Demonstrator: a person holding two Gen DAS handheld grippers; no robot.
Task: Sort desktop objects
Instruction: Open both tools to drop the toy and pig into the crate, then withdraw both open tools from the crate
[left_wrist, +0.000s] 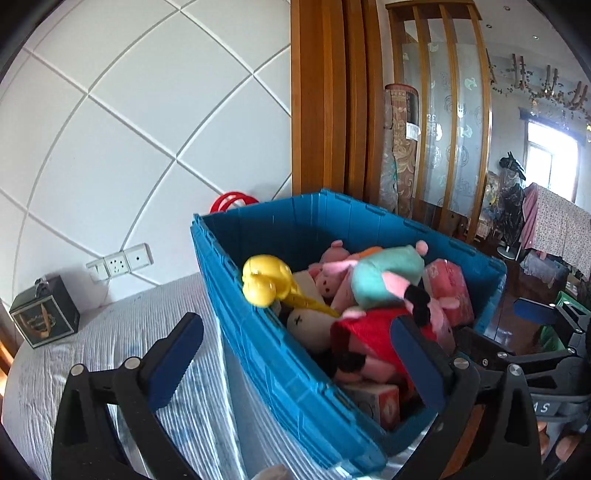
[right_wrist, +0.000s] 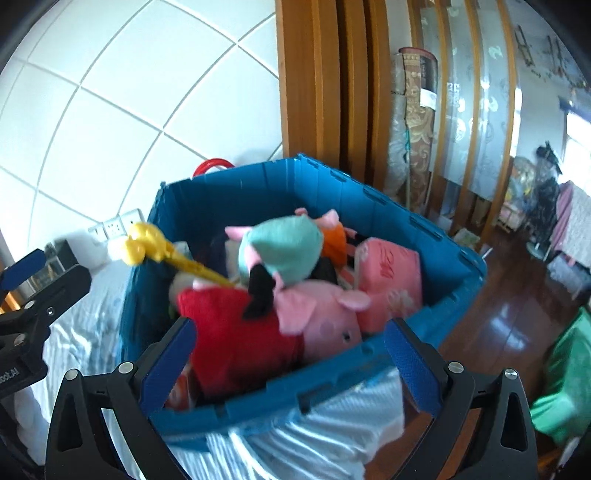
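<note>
Left tool (left_wrist: 295, 354) and right tool (right_wrist: 291, 354) both stood with fingers spread wide, empty, above the near rim of the blue crate (right_wrist: 258, 402). The crate rested on the striped tabletop (left_wrist: 110, 332). Inside it lay a red-dressed pig plush (right_wrist: 236, 332), a teal-dressed plush (right_wrist: 284, 251) on top, a pink packet (right_wrist: 391, 280) at its right wall, and a yellow toy (left_wrist: 264, 278) over its left rim.
</note>
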